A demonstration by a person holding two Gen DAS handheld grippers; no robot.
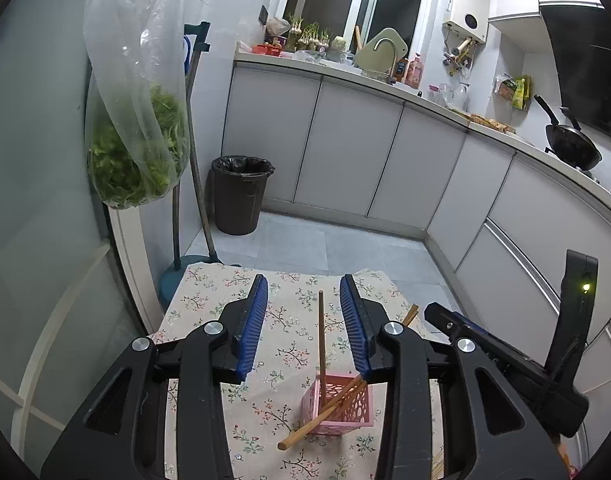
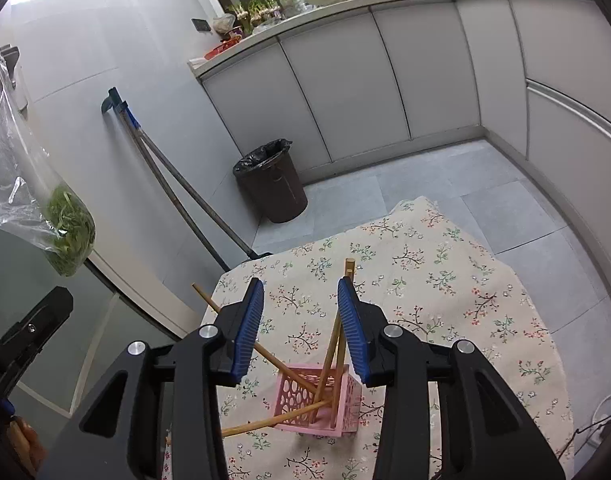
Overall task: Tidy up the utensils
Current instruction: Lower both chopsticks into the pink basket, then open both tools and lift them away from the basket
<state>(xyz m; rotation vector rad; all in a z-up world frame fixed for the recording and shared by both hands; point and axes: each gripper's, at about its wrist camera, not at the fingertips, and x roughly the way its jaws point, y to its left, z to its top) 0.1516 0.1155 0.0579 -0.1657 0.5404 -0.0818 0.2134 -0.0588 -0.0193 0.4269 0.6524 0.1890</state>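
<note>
While you hold both tools above the floral tablecloth [image 1: 209, 304], your left gripper [image 1: 304, 292] and right gripper [image 2: 300, 292] each have jaws spread apart, gripping nothing. The pink basket [image 2: 305, 402] stands near, between the fingers, with wooden chopsticks [image 2: 330, 356] leaning inside it, one [image 1: 320, 344] upright.

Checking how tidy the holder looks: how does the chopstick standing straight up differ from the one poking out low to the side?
In the left wrist view, the upright chopstick is darker brown and stands nearly vertical in the pink basket. The slanted chopstick is lighter and lies at a low angle, its end hanging out near the floral cloth. Both are wooden and sit in the same basket.
</note>
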